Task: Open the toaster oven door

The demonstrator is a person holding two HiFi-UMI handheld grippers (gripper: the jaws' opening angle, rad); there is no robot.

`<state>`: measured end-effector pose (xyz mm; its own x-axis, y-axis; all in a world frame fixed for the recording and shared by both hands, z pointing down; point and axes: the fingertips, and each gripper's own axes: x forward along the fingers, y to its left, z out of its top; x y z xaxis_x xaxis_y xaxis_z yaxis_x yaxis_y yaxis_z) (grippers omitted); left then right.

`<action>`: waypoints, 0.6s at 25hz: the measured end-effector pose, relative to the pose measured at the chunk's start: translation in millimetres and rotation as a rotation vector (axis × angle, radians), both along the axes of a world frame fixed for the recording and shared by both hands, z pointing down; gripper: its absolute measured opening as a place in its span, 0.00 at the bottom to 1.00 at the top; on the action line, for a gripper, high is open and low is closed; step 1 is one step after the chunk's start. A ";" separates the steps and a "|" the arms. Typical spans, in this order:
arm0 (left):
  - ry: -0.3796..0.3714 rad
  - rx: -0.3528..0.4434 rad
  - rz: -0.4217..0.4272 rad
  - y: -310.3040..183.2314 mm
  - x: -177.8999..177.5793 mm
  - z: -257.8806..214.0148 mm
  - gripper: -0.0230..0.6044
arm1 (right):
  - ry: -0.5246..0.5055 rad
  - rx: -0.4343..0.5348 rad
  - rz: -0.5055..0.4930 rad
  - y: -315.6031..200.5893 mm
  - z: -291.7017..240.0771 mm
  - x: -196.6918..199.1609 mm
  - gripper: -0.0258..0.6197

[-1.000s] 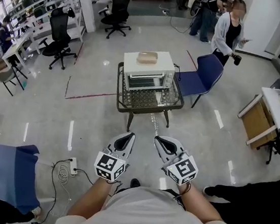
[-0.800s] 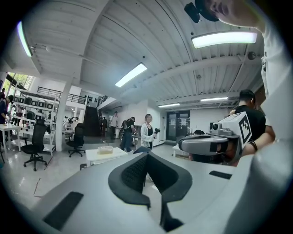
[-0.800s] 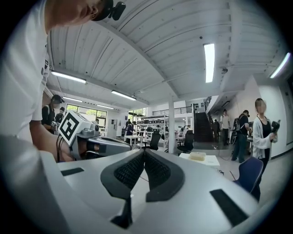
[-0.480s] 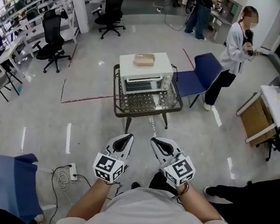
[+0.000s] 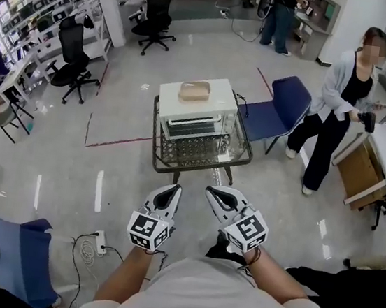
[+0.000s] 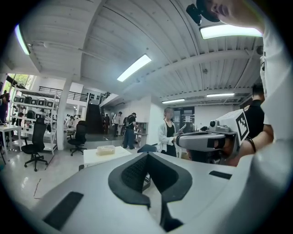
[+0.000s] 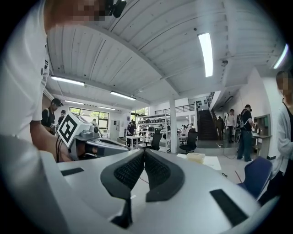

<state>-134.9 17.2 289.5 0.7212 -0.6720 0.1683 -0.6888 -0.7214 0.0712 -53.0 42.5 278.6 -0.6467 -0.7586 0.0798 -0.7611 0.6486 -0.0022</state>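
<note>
Looked steeply down on a white oven (image 5: pixel 196 104) on a small low table (image 5: pixel 198 164) in the middle of an open workshop floor. Showed a shallow tan tray (image 5: pixel 193 91) resting on the oven's roof. Showed the door (image 5: pixel 192 125) facing the wearer, upright and apparently closed, with rack bars visible behind its glass. Could not make out the handle at this range.

Found both grippers low in the head view, close to the wearer's chest and side by side. Found them well apart from the oven, with bare floor between.

Found the left gripper (image 5: pixel 168 192) clenched, its dark pads meeting at the tip with nothing between them. Found the right gripper (image 5: pixel 217 194) clenched the same way, also on nothing. Pointed both roughly toward the table, the oven small and distant beyond their tips.

Noted a blue chair (image 5: pixel 284 102) just right of the table, and a standing person (image 5: pixel 341 99) beyond it, clear of the path ahead.

Judged the task barely begun, with nothing touched and nothing opened. Judged everything still left to do:
- reaching the table;
- spreading one pair of jaws;
- taking the handle, probably along the door's top edge;
- swinging the door down and outward.
</note>
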 end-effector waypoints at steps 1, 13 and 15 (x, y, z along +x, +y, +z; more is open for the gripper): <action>-0.001 0.000 0.000 -10.0 10.5 1.3 0.06 | -0.003 0.001 -0.003 -11.1 1.1 9.9 0.07; -0.013 -0.005 -0.031 -96.6 127.3 5.8 0.06 | 0.004 -0.009 -0.052 -100.5 7.1 128.2 0.07; -0.017 -0.006 -0.036 -102.2 139.9 8.5 0.06 | 0.010 -0.013 -0.056 -107.9 10.5 140.6 0.07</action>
<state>5.0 -85.1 298.0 0.6936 -0.6964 0.1842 -0.7155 -0.6957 0.0639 87.6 -65.4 289.0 -0.6874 -0.7199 0.0961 -0.7235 0.6904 -0.0039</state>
